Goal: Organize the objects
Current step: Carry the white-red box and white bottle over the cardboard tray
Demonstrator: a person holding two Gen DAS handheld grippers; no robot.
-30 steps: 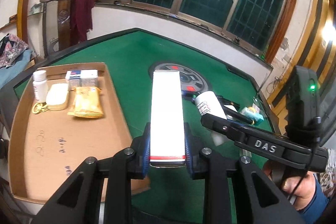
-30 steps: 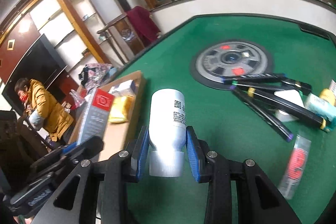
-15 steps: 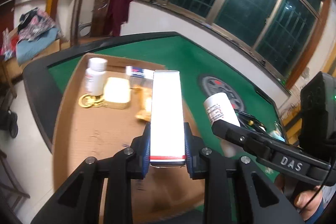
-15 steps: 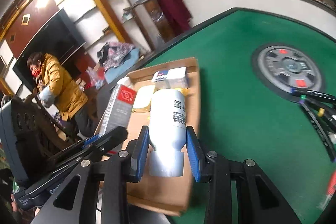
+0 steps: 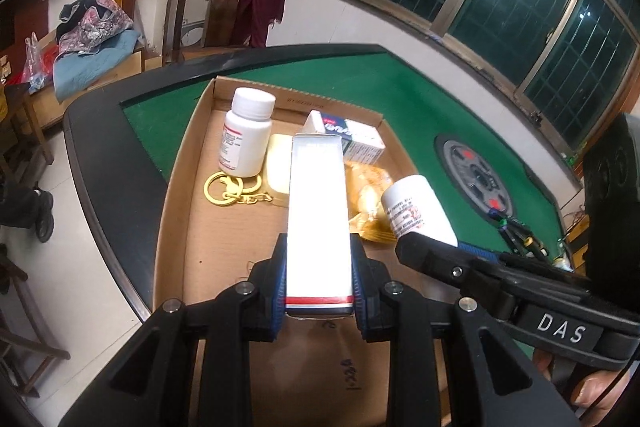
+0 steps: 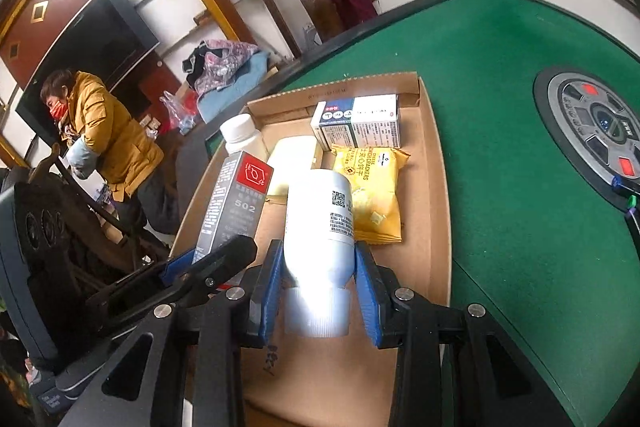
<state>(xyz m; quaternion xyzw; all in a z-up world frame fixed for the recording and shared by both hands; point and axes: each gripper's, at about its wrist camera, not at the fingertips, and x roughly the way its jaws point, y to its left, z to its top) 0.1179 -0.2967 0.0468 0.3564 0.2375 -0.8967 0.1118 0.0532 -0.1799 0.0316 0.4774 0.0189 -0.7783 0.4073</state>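
Note:
My left gripper [image 5: 319,285] is shut on a long grey-and-white carton [image 5: 318,219] and holds it above the cardboard tray [image 5: 176,195]. The carton also shows in the right wrist view [image 6: 234,203], with a red logo. My right gripper [image 6: 319,293] is shut on a white bottle [image 6: 320,223], cap toward the camera, above the tray [image 6: 438,195]. The bottle also shows in the left wrist view [image 5: 416,213], right of the carton. In the tray lie a white pill bottle [image 5: 246,139], a cream soap-like block [image 5: 278,163], a blue-white medicine box [image 6: 356,119], a yellow cracker packet [image 6: 370,183] and a gold keyring [image 5: 228,189].
The tray sits on a green felt table [image 6: 520,227] with a black rim [image 5: 104,147]. A round grey hub [image 6: 596,131] is in the table's middle. Several marker pens [image 5: 516,231] lie at the far right. A person in a yellow jacket [image 6: 104,135] stands beyond the table.
Both grippers have swung left from over the green felt to over the cardboard tray, each still holding its object. The tray's contents have come closer in both views.

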